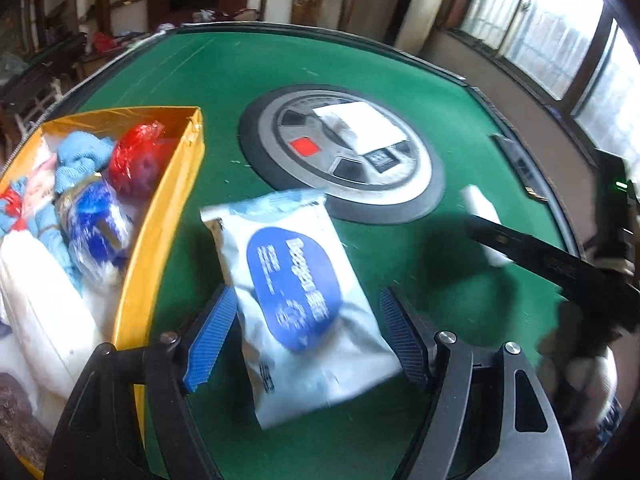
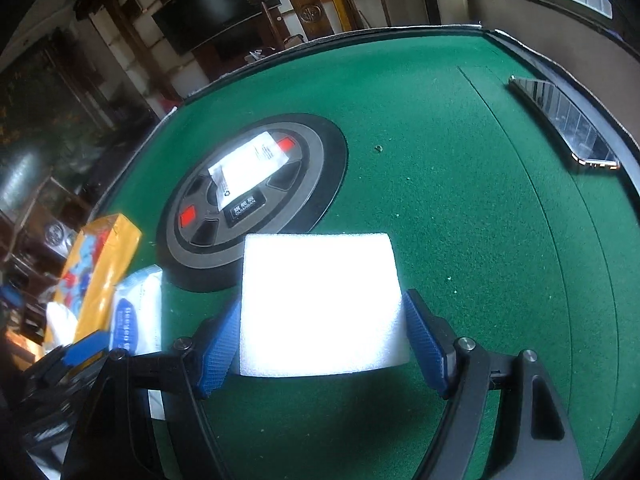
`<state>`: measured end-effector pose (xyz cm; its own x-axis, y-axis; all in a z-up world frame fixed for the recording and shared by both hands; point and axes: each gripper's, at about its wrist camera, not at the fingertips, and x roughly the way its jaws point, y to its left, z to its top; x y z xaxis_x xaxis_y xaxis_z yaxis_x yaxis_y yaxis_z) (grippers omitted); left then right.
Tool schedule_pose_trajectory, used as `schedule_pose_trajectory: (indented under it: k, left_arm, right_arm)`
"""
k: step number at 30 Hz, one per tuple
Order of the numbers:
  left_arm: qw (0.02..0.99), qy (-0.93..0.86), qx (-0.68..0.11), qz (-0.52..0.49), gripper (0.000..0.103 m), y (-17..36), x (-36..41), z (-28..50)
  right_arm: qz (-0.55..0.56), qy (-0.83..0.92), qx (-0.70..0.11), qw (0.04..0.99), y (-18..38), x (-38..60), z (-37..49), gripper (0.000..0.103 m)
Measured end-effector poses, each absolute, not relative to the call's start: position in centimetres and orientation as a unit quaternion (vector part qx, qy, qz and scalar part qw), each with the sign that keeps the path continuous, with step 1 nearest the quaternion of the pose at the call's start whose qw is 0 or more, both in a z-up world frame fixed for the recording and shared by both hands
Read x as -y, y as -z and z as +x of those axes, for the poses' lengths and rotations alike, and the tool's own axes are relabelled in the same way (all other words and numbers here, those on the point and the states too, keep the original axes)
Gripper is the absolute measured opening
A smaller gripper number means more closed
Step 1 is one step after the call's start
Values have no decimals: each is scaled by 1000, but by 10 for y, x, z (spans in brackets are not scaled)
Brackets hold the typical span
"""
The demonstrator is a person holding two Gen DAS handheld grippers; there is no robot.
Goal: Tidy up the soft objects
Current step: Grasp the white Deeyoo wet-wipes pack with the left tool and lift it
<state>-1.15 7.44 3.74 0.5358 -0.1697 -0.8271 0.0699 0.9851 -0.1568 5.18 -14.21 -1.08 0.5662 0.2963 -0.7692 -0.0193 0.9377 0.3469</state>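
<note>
A white wipes pack (image 1: 296,280) with a blue oval label lies on the green table, just right of the yellow box (image 1: 160,216). My left gripper (image 1: 307,294) is open and straddles the pack, its blue pads close to both sides. The box holds a red bag (image 1: 136,156), blue cloths (image 1: 80,156), a blue-and-white pack and white soft items. A white foam block (image 2: 320,304) sits between the blue pads of my right gripper (image 2: 322,304). The block's sides look straight and unsquashed, so this gripper reads as open. The wipes pack (image 2: 138,312) and box (image 2: 104,264) also show at left.
A round grey and black disc (image 1: 424,184) is set in the table's middle, with a white paper packet (image 1: 360,124) on it. A phone (image 2: 564,124) lies near the right rim. Bare green felt (image 2: 460,220) spreads right of the foam block. Furniture stands beyond the table.
</note>
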Motion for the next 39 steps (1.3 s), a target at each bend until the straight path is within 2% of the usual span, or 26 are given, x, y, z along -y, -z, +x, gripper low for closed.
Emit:
schedule_pose_trajectory:
  k: [3,7,10,12,13,14,25,39]
  left_arm:
    - [880,34,-473,-25,77,-31,-67,3]
    - [878,14,-479,14,88,-16,-50,16]
    - [887,26,-460,26,90,-11,-43,17]
    - [887,40,-459,21,87,-12,-44,18]
    - [886,45,-461,18,75,-13,-45,17]
    - [887,49,-458,19,70,-16,-47,16]
    - [885,113,-451,-32,66,-35,-47,-5]
    - [904,101,-415,-25,67,-72,-67,-39]
  right_arm:
    - [164,-95,-455,870,11,145,48,72]
    - [160,-94,-454,872,11,142,47,72]
    - [158,-93,-454,872,12,140,48,73]
    - [162,-93,-453,872,12,141,48,73]
    - [164,-94,-453,871,12,142,47,73]
    - [166,-94,-452,871,12,143,47,72]
    - [172,-84,-438,878,10,146,46,72]
    - [166,-80,-409,894,3,146,43,72]
